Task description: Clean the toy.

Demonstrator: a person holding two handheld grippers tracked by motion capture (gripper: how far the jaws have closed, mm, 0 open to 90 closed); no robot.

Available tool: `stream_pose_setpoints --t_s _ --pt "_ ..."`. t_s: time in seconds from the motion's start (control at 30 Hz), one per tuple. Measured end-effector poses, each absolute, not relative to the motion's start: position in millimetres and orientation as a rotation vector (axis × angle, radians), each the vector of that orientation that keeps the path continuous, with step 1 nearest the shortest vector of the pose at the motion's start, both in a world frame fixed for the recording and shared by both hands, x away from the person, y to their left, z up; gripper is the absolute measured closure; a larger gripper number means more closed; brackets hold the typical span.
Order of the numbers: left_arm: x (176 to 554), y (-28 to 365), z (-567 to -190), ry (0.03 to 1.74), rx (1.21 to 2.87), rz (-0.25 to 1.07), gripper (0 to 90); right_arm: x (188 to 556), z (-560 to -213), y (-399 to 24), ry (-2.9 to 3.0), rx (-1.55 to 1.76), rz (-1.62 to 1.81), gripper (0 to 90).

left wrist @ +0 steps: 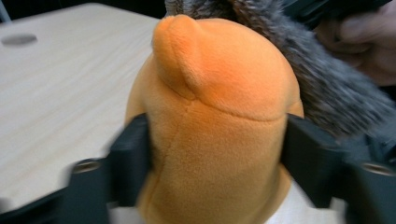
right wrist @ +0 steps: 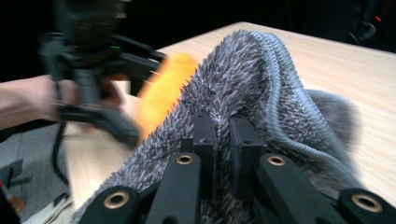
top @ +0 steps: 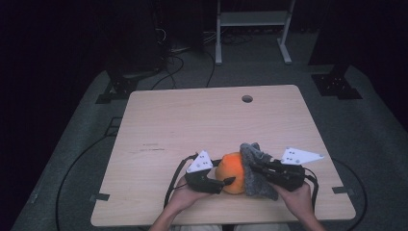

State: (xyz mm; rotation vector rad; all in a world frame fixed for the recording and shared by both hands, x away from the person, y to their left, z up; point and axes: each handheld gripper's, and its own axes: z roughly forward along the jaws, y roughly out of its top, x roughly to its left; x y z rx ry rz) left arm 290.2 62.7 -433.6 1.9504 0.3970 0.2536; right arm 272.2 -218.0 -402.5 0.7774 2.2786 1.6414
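— Orange plush, short-napped and seamed: one soft toy, its grey shaggy cover half off, near the table's front edge.

— Your jaws?

— My left gripper clasps the orange body, pads touching both sides. My right gripper is pinched tight on the grey fur. Bare wood lies open beyond.

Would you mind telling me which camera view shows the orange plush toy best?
The left gripper view: the orange plush toy is close up between that gripper's jaws, seams visible. The high view shows it small, beside the grey fuzzy cloth. The right gripper view shows a blurred orange strip behind the cloth.
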Motion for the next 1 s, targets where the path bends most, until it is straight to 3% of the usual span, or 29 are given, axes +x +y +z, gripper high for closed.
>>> stream_pose_setpoints --t_s 0.07,0.27,0.3,0.4,0.47,0.5,0.57,0.7,0.83,0.9,1.0 --pt "285 57 -434 0.358 1.969 0.277 42.7 267 -396 -207 2.287 0.703 1.662 82.4" --pt "279 56 -433 0.295 2.001 0.264 43.6 281 -397 -225 2.24 0.817 1.657 82.3" --pt "280 55 -433 0.297 1.994 0.241 40.9 284 -401 -230 2.251 0.848 1.66 82.4" --pt "286 54 -432 0.359 1.939 0.178 19.5 281 -408 -236 2.276 0.862 1.646 82.3" --pt "289 51 -434 0.38 1.948 0.14 14.1 276 -409 -236 2.294 0.846 1.636 82.4" --pt "284 49 -435 0.329 1.955 0.181 24.4 270 -406 -234 2.311 0.828 1.631 82.4" --pt "278 47 -434 0.28 1.964 0.233 33.5 265 -400 -230 2.319 0.773 1.648 82.5" --pt "264 45 -429 0.198 1.974 0.385 43.5 258 -387 -216 2.341 0.66 1.668 82.5" --pt "264 55 -423 0.218 1.96 0.49 44.5 268 -387 -221 2.304 0.726 1.654 82.5" --pt "266 57 -428 0.186 2.016 0.463 42.7 285 -411 -233 2.371 0.883 1.553 82.5" --pt "265 56 -430 0.166 2.018 0.464 42.6 285 -414 -234 2.38 0.894 1.593 82.5"
